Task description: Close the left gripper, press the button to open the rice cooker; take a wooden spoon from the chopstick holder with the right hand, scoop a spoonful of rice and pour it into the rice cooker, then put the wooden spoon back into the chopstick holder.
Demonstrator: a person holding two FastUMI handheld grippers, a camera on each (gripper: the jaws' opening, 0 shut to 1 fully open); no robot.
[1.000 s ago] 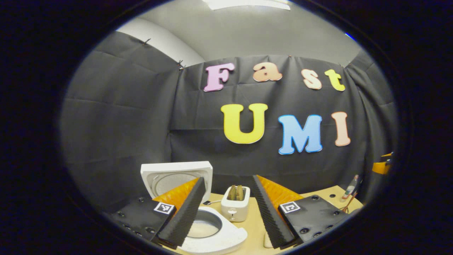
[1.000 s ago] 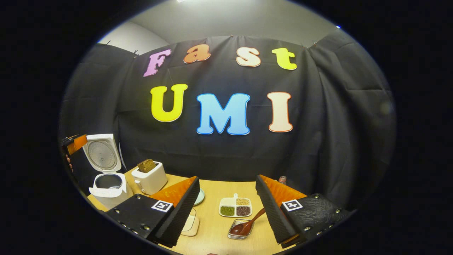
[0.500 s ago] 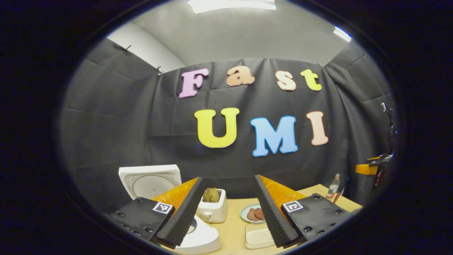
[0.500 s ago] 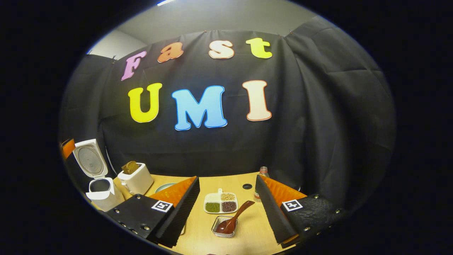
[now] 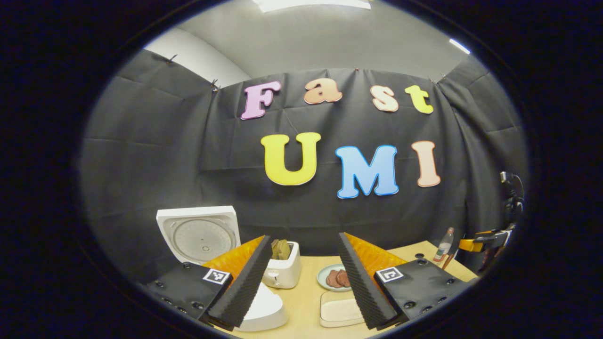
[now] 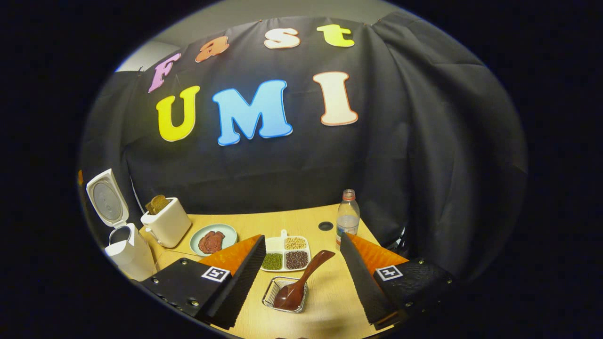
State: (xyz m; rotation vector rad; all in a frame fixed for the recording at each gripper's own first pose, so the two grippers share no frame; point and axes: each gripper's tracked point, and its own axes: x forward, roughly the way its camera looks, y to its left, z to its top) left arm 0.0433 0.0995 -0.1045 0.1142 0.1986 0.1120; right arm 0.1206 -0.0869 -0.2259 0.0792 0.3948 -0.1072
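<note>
The white rice cooker [image 6: 127,247] stands at the table's left with its lid [image 6: 106,197] swung up. In the left gripper view, its lid [image 5: 198,233] and body [image 5: 261,308] lie just beyond my left finger. My left gripper [image 5: 304,236] is open and holds nothing. The brown wooden spoon [image 6: 306,275] rests with its bowl in a small metal wire holder [image 6: 271,294], handle pointing up and to the right. My right gripper [image 6: 302,237] hangs open above and around the spoon without touching it. In the left gripper view the right gripper [image 5: 485,239] shows far right.
A white toaster [image 6: 165,223] with bread, a plate of meat [image 6: 213,239], a divided dish of beans and grains [image 6: 286,254] and a plastic bottle [image 6: 347,219] stand on the wooden table [image 6: 282,219]. A white rectangular dish [image 5: 341,313] lies between my left fingers.
The left gripper has drawn back and turned right, away from the open cooker. The right gripper has tilted down over the table. The spoon stays in the wire holder; both grippers stay open.
</note>
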